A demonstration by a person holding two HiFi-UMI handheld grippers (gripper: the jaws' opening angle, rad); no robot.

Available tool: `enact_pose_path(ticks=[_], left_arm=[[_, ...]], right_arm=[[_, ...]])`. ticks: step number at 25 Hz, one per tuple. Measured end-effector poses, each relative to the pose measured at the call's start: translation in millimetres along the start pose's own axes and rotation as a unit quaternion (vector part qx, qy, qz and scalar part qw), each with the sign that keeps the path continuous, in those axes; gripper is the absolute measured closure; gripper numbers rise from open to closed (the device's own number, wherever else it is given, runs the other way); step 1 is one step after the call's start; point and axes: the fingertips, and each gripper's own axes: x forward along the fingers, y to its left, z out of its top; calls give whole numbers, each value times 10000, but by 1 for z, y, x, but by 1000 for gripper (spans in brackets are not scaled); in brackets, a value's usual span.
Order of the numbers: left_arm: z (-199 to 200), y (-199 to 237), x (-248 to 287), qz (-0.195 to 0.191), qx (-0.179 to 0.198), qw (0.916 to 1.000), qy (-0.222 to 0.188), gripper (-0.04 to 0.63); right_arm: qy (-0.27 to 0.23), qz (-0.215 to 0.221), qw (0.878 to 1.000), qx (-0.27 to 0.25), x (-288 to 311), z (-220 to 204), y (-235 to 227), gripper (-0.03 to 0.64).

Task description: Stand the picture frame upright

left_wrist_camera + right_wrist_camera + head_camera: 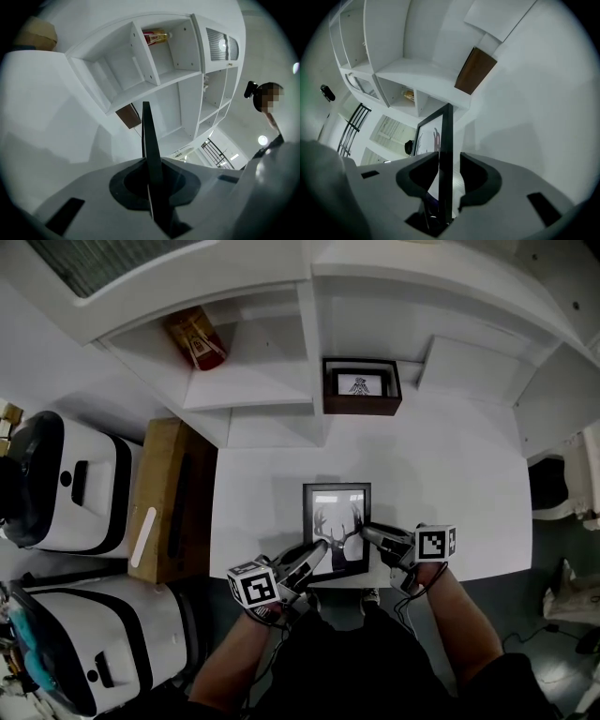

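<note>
The black picture frame (336, 521), holding a print of antlers, is over the white desk (450, 493) near its front edge. My left gripper (312, 557) is at the frame's near left corner. In the left gripper view the frame (147, 140) runs edge-on between the jaws, and the left gripper (152, 187) is shut on it. My right gripper (366, 533) is at the frame's right side. In the right gripper view the frame (446, 140) stands between the jaws of the right gripper (445, 180), which is open, with a gap beside the frame.
A second, brown-framed picture (362, 386) stands upright in the white shelf unit behind the desk. A red and yellow box (197, 338) lies on a higher shelf. Left of the desk are a wooden cabinet (169, 498) and white machines (66, 484).
</note>
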Motion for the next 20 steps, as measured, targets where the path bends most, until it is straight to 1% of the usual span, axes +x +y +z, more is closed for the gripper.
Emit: enact_pose_path(ticks=[3,5,6,11,13,16,18,20], left_arm=[[8,-5,-11,-148,76,9998,-65,560],[12,-10,-17,-309,65,9994,-114,560],[14,-12,-19,-386,60,9992,-128,560],[21,-24,-29,-633,190,9978,8,560],[24,-26,-32,-699,254,9972,60,560],[28,-25,-35,-649,453,9967,206,560],[28,-21,-36,-485,748,9951,420,558],[28,-13,-38,-284,1061,9916,681,550]], right_arm=[[17,311,9995,-33,5,4,18,479],[25,564,9984,-47,10,5,32,476],[37,622,9980,-86,11,6,36,476],[112,637,9970,-417,16,8,49,481],[83,735,9957,-558,19,10,61,508],[-21,847,9932,-798,21,14,75,520],[-12,786,9915,-1041,21,15,79,526],[36,712,9881,-1360,23,15,85,534]])
